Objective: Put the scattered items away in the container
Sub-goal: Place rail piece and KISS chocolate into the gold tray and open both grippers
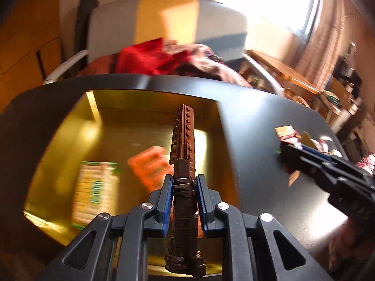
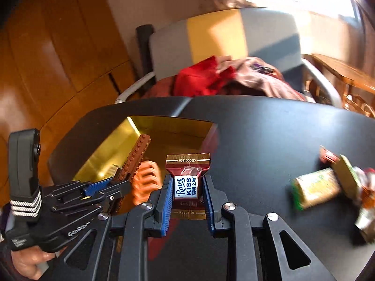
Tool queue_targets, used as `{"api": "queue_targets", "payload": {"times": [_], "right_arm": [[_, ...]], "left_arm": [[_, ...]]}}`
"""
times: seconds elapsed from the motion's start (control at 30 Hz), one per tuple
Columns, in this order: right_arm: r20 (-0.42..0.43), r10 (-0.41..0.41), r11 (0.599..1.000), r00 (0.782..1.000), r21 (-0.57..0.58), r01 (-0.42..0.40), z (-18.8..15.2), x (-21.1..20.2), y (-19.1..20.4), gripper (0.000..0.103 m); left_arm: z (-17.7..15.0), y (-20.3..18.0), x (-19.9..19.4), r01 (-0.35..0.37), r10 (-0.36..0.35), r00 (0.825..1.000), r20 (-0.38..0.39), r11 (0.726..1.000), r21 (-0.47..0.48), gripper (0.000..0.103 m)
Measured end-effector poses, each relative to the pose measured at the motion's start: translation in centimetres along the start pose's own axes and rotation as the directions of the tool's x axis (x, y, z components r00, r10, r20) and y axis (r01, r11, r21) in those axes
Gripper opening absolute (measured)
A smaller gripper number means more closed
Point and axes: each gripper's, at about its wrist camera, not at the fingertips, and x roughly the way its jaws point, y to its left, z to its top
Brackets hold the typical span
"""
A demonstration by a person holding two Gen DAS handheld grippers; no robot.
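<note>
The gold-lined box (image 1: 70, 145) sits open on the black counter (image 1: 269, 121), and already in it lie an orange ridged piece (image 1: 150, 166) and a green-and-yellow packet (image 1: 96, 187), both blurred. Over its opening the left claw (image 1: 184, 201) is closed on a long brown brick model (image 1: 182, 140), its blue ribbed pads pinching the studded stem low down so the knobbly length juts forward above the box floor. The right claw (image 2: 186, 196) is clamped on a small chocolate (image 2: 187, 180) in a glossy maroon and gold wrapper, held above the counter just short of the box's near right corner. More wrapped sweets (image 2: 328, 182) lie scattered on the counter to the right, well apart from the box. Judging by this, the drop-off is in hand: the brick model would best be lowered until its tip nears the floor before the pads part, since rigid snapped-together bricks may break apart if dropped. The chocolate is light and its foil slippery, so it should be carried fully over the rim before release. The box walls look smooth and shiny, the counter matte.
</note>
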Motion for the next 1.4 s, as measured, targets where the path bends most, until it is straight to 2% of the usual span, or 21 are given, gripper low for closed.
{"api": "queue_targets", "payload": {"times": [0.1,0.27,0.43,0.57,1.0,1.4], "right_arm": [[-0.032,0.02,0.999,0.999,-0.03,-0.021,0.8,2.4,2.0,0.024],[-0.095,0.025,0.997,0.995,-0.067,-0.031,1.1,5.4,3.8,0.024],[-0.157,0.026,0.995,0.987,-0.096,-0.042,1.1,8.2,5.1,0.025],[-0.184,0.041,0.995,0.982,-0.081,-0.057,0.6,9.3,5.1,0.027],[-0.143,0.047,0.996,0.989,-0.074,-0.058,0.0,7.3,5.1,0.028],[-0.064,-0.012,0.999,0.998,-0.043,0.01,-1.2,2.9,3.7,0.028]], "left_arm": [[0.2,2.6,0.6,-0.049,0.049,0.999,-0.005,0.998,-0.034,0.019],[0.2,5.6,1.7,-0.092,0.09,0.996,-0.027,0.993,-0.075,0.019],[-0.2,6.6,2.5,-0.105,0.102,0.994,-0.041,0.99,-0.092,0.019],[-0.6,7.1,2.8,-0.114,0.11,0.993,-0.041,0.988,-0.104,0.025],[-0.7,5.3,0.8,-0.095,0.096,0.995,0.014,0.992,-0.084,0.026],[-1.2,0.9,-1.4,-0.072,0.072,0.996,0.044,0.997,0.0,0.03]]}}
